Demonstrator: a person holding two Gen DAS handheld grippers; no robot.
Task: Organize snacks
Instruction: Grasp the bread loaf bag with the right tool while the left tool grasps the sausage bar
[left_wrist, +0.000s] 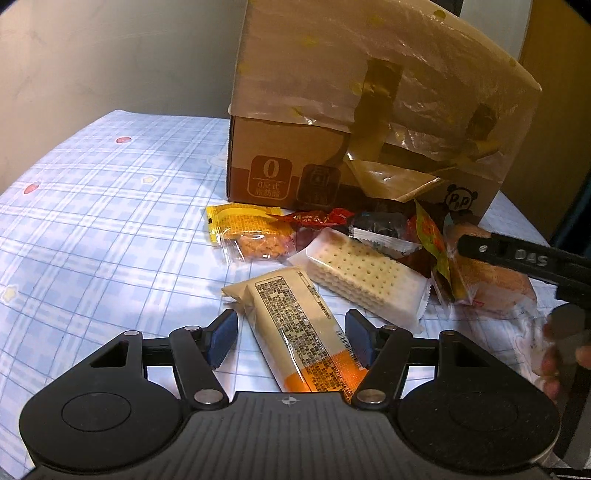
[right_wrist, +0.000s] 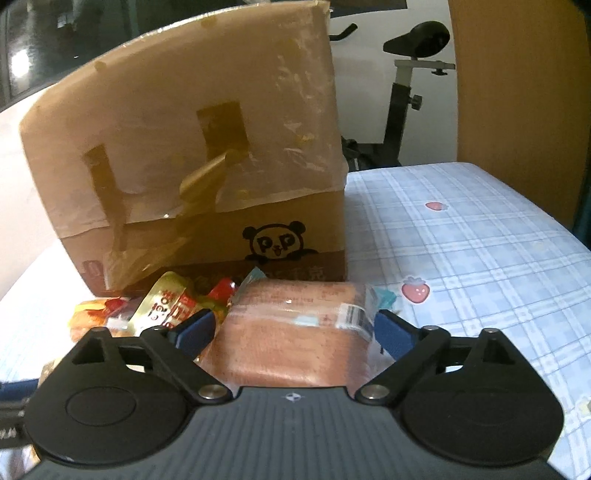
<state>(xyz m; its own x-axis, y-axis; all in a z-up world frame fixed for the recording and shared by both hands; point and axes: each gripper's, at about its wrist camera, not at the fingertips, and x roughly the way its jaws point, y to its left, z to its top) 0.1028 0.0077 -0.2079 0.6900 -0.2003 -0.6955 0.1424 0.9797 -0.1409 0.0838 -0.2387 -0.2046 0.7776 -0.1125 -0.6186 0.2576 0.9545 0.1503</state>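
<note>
Your left gripper (left_wrist: 291, 339) straddled the cream bar packet (left_wrist: 295, 332) on the plaid tablecloth (left_wrist: 110, 206), pads clear of it, nothing clenched. Your right gripper (right_wrist: 293, 332) stood spread around the brown cake packet (right_wrist: 295, 332), pads off the wrapper (one side close). Both snacks lay before the taped cardboard box (left_wrist: 369, 110), among other wrapped snacks (left_wrist: 362, 273).

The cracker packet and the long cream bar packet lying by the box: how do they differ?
The cracker packet is clear, showing pale dotted crackers; the cream bar packet is opaque, printed with small text and an orange end. The cracker packet lies clear of the left claw; the bar packet lies between its open fingers. Both are sealed, oblong and flat on the checked cloth.
</note>
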